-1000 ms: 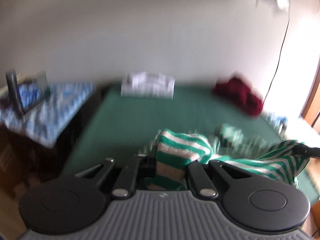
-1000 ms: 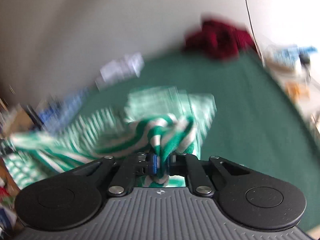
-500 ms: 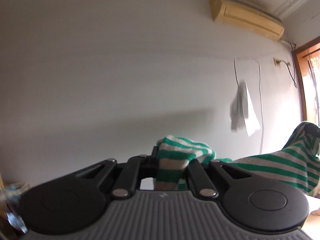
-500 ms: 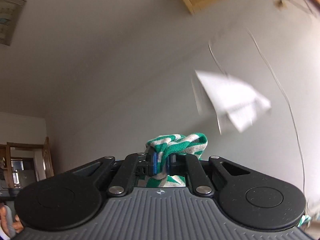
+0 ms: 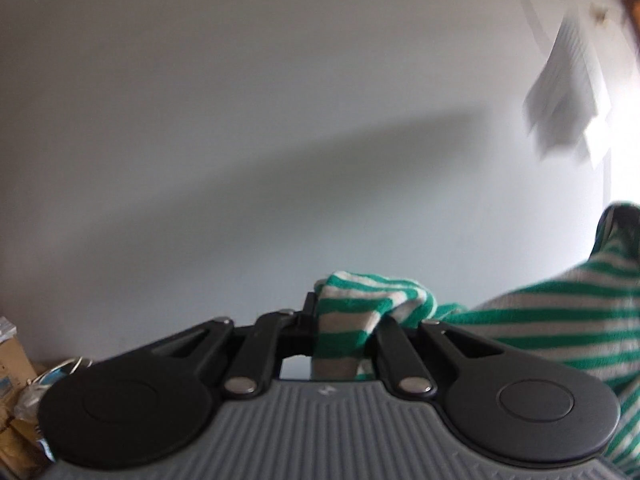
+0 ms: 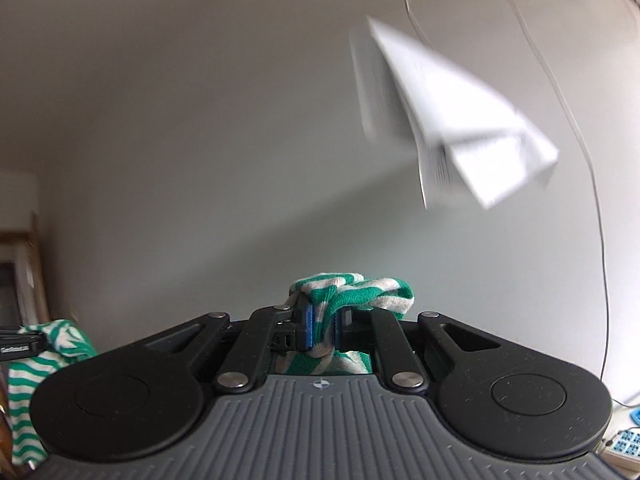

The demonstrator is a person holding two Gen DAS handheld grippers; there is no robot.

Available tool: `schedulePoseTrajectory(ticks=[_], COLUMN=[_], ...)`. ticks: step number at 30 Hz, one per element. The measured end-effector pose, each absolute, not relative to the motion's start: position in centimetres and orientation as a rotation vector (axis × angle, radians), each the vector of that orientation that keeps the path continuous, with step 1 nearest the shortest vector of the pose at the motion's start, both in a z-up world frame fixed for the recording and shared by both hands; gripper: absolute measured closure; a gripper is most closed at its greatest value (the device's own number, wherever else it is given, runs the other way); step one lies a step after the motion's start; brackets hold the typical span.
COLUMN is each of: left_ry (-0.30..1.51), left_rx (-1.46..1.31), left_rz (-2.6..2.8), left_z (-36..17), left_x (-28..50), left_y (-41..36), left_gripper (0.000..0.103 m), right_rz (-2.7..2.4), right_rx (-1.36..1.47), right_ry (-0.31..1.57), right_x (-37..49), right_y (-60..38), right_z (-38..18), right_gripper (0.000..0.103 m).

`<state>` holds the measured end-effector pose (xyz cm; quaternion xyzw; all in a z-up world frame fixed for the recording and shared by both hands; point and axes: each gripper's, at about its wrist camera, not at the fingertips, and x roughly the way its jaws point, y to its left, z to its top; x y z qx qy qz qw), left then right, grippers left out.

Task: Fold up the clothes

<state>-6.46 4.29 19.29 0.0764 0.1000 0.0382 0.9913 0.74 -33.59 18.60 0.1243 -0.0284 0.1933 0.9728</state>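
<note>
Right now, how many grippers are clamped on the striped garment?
2. The left gripper pinches a bunched fold of the green-and-white striped garment, and the right gripper pinches another. Both point at the wall; whatever lies below is out of view.

Each wrist camera sits just behind its own gripper, tilted upward at the pale wall (image 5: 280,120). Both views share that wall and the white hanging paper (image 6: 460,120), which lies at the far right in the left view (image 5: 568,92) and closer in the right view.
</note>
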Motion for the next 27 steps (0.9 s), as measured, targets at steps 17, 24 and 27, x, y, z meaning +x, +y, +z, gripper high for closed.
schedulePoseTrajectory(ticks=[17, 24, 27], left_ry=[0.748, 0.776, 0.794], left_rx=[0.331, 0.277, 0.211], left_rz=[-0.125, -0.066, 0.020], left_z=[-5.9, -7.2, -6.9], left_x=[1.7, -4.1, -3.6], left_y=[7.0, 6.7, 7.1], left_gripper=[0.044, 0.015, 0.014], right_rz=[0.174, 0.218, 0.310], right_rx=[0.130, 0.026, -0.042], right_ry=[0.437, 0.716, 0.790], right_x=[7.7, -5.4, -7.8], right_y=[-32.0, -33.5, -32.1], right_z=[1.3, -6.0, -8.1], right_gripper=[0.040, 0.033, 0.033])
